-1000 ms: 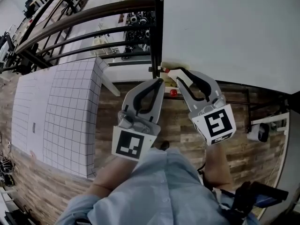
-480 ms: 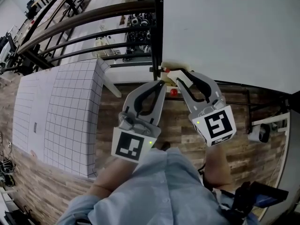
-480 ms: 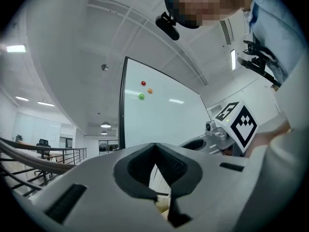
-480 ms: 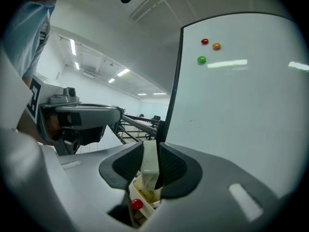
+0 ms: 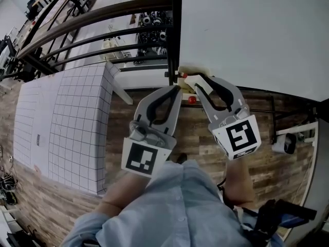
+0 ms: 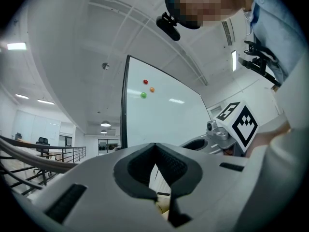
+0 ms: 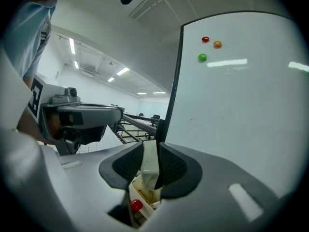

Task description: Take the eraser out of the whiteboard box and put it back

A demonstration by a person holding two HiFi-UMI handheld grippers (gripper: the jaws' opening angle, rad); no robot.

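Observation:
The cream eraser [image 7: 148,166] stands upright between the pads of my right gripper [image 7: 149,170], which is shut on it, just above the open cream box [image 7: 143,197] with a red magnet [image 7: 137,205] on its front. In the head view the eraser [image 5: 194,80] sits at the right gripper [image 5: 200,82] tips, over the box [image 5: 186,72] fixed to the whiteboard [image 5: 247,30] at its lower left corner. My left gripper [image 5: 176,89] hangs beside it to the left, shut and empty [image 6: 154,147].
Red [image 7: 205,39], orange [image 7: 217,44] and green [image 7: 202,57] magnets stick high on the whiteboard. A gridded white table [image 5: 72,122] stands left, black railings [image 5: 103,30] behind it. A white device [image 5: 285,144] sits low at the right, over wooden flooring [image 5: 195,133].

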